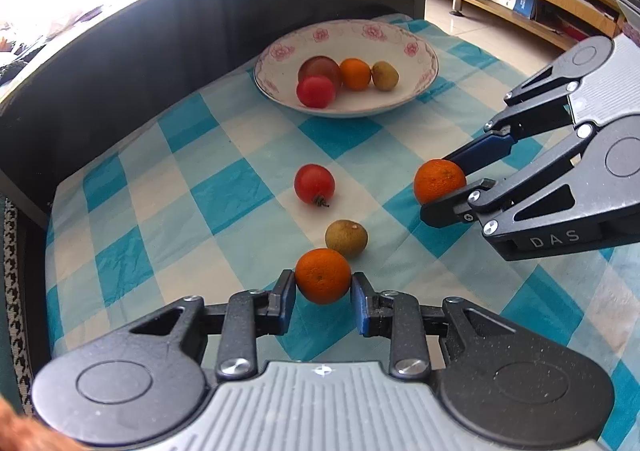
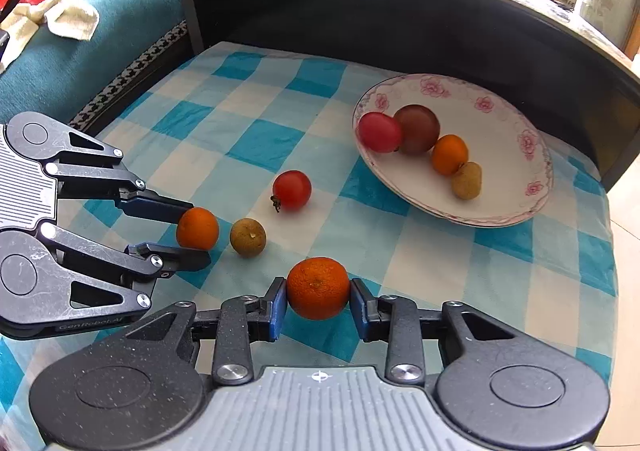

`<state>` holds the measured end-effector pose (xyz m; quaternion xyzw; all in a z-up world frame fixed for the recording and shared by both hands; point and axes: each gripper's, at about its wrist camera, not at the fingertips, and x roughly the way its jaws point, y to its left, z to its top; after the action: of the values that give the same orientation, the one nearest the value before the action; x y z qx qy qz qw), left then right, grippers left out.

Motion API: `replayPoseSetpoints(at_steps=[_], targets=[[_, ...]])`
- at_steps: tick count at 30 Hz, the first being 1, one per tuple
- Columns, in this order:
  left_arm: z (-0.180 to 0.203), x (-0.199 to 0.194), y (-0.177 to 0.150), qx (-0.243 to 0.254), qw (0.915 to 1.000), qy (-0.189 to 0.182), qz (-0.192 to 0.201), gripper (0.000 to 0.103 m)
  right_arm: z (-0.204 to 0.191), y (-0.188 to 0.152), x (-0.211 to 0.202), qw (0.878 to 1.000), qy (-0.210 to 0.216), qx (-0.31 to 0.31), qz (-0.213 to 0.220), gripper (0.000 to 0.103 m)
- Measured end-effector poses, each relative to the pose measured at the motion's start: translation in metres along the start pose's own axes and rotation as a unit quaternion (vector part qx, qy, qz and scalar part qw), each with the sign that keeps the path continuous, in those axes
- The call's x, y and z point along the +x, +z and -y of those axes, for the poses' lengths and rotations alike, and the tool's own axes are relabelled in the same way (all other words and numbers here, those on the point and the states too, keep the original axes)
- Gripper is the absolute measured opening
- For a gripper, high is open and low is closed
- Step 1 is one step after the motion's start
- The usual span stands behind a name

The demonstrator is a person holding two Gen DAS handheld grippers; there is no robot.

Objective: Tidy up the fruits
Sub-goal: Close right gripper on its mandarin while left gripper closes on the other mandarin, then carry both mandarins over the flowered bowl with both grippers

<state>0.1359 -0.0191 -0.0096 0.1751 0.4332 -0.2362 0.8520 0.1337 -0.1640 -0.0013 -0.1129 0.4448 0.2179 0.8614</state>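
Both grippers closed on fruit at once: left gripper (image 1: 323,289) clamped across a mandarin (image 1: 323,275), right gripper (image 2: 318,301) clamped across a second mandarin (image 2: 318,287), pads on opposite sides of each. Both fruit low over the blue-and-white checked cloth (image 1: 224,195); contact with cloth not clear. Loose on cloth between the grippers: red tomato (image 1: 314,183) with stem down, brownish-green kiwi-like fruit (image 1: 346,238) just beside the left mandarin. Floral-rimmed bowl (image 1: 424,51) farther back, already holding a red tomato, a darker tomato, an orange citrus and a small brown-green fruit. Likely step: lift and carry to bowl. Best done by lifting straight up first, clearing the kiwi-like fruit, staggering the two arms to avoid meeting over the rim, lowering to the bare white part, releasing low to prevent rolling. Mandarin skin pebbled, bright orange, firm-looking; grip light enough not to bruise.
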Motion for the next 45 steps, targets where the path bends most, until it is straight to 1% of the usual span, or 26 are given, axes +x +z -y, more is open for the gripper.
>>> replayPoseSetpoints(at_steps=[12, 21, 28, 45], targets=[[0.005, -0.016, 0.021, -0.014, 0.9992, 0.004, 0.037, 0.039, 0.011, 0.004, -0.027, 0.999, -0.025, 0.025, 0.033, 0.027], [0.011, -0.015, 0.042, -0.008, 0.9983, 0.011, 0.056, 0.039, 0.022, 0.011, -0.031, 0.997, -0.037, 0.040, 0.048, 0.027], [0.012, -0.015, 0.064, -0.015, 0.9968, 0.014, 0.078, 0.039, 0.037, 0.019, -0.037, 0.995, -0.046, 0.058, 0.063, 0.027], [0.020, -0.007, 0.088, -0.008, 0.9957, 0.021, 0.090, 0.039, 0.056, 0.031, -0.042, 0.992, -0.061, 0.078, 0.083, 0.027]])
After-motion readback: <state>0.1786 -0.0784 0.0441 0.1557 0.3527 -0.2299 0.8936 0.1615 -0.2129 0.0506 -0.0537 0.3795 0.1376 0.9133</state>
